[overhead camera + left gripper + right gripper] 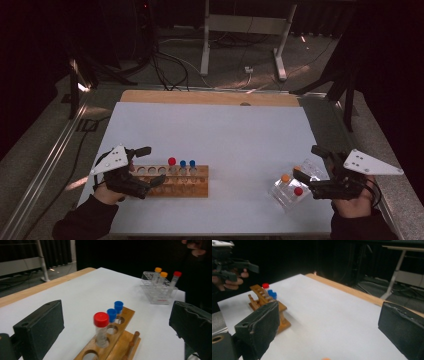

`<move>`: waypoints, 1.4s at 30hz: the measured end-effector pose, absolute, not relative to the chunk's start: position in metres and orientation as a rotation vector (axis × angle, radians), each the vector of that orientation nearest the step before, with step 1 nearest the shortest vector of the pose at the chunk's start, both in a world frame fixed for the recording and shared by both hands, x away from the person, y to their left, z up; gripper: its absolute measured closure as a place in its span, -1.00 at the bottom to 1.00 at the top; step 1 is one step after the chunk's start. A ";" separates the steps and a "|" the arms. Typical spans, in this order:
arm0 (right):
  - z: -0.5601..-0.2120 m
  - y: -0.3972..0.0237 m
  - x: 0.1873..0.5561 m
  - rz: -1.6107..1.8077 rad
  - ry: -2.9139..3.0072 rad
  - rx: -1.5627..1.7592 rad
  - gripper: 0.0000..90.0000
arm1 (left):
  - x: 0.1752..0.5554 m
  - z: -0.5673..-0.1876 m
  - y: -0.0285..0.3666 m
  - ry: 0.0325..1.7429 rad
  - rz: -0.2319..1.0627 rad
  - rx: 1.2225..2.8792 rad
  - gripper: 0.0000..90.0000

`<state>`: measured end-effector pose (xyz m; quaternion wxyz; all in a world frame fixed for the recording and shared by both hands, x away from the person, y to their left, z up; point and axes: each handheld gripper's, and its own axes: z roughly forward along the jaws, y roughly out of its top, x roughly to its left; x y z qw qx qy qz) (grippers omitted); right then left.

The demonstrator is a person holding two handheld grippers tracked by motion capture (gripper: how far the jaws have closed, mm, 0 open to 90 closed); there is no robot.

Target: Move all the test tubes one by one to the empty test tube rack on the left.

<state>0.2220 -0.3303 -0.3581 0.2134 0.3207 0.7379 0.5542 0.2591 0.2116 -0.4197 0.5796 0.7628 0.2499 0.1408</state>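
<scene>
The left gripper (150,167) is standing with its jaws spread wide and nothing between them, just over the wooden rack (172,181), where a red-capped tube (101,328) is sitting upright beside two blue-capped tubes (115,310). The right gripper (309,164) (jaws likewise spread, nothing pinched) is hanging just beside the clear rack (295,186), which is holding two orange-capped tubes (160,277) and another red-capped one on the white table (220,130).
</scene>
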 end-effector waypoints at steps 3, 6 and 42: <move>-0.369 -0.338 0.216 1.520 2.055 0.927 -0.92 | 0.259 -0.421 0.215 0.596 0.330 1.773 -0.99; -0.382 -0.345 0.212 1.500 2.057 0.991 -0.89 | 0.259 -0.421 0.216 0.593 0.327 1.776 -0.99; -0.465 -0.353 0.200 1.345 2.338 1.051 0.54 | 0.262 -0.423 0.219 0.589 0.313 1.762 -0.99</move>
